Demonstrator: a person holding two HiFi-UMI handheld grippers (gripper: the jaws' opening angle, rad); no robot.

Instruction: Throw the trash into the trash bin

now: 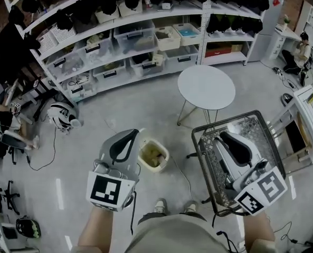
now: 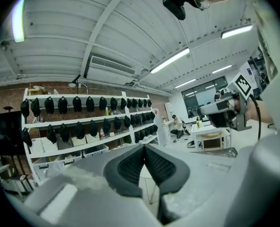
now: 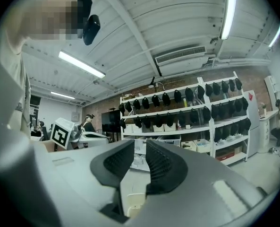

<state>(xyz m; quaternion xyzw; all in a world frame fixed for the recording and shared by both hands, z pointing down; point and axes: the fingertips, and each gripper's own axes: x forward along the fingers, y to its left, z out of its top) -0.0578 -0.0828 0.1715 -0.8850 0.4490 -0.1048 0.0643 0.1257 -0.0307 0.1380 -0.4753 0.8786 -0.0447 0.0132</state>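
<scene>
The trash bin (image 1: 153, 155), a small beige tub with pale scraps inside, stands on the floor between my two grippers in the head view. My left gripper (image 1: 129, 134) hovers just left of the bin, high above the floor. Its dark ribbed pads (image 2: 130, 163) meet with nothing between them, so it is shut. My right gripper (image 1: 223, 137) is held over the wire-mesh table (image 1: 199, 157) to the right of the bin. A narrow gap shows between its pads (image 3: 163, 167), and it is empty. Both grippers point roughly level toward the shelves.
A round white table (image 1: 206, 86) stands beyond the bin. Long white shelves (image 1: 145, 41) with bins and dark caps fill the far wall. Cables and gear lie on the floor at the left (image 1: 61, 116). A white bench (image 1: 309, 109) is at the right edge.
</scene>
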